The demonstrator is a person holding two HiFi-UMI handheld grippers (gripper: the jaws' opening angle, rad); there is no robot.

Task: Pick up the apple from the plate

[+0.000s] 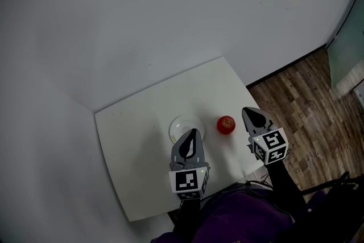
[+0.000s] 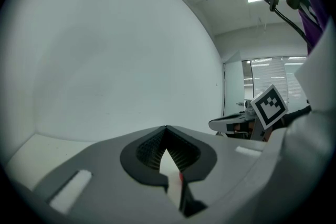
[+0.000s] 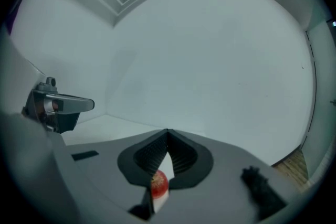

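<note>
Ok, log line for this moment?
apple: on table beside plate, unheld | left gripper: shut, empty | right gripper: shut, empty

We see the left gripper (image 1: 193, 131) and right gripper (image 1: 246, 111), both grey with tapering jaws, black ribbed pads (image 2: 151, 148) inside, white marker cubes (image 1: 189, 181) printed with black squares, a green light (image 1: 202, 171), black handles (image 1: 284, 185), our purple top (image 1: 239, 219)

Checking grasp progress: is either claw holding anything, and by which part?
Nothing is held. The left claw and right claw are shut and empty; the apple sits free beside the plate.
</note>
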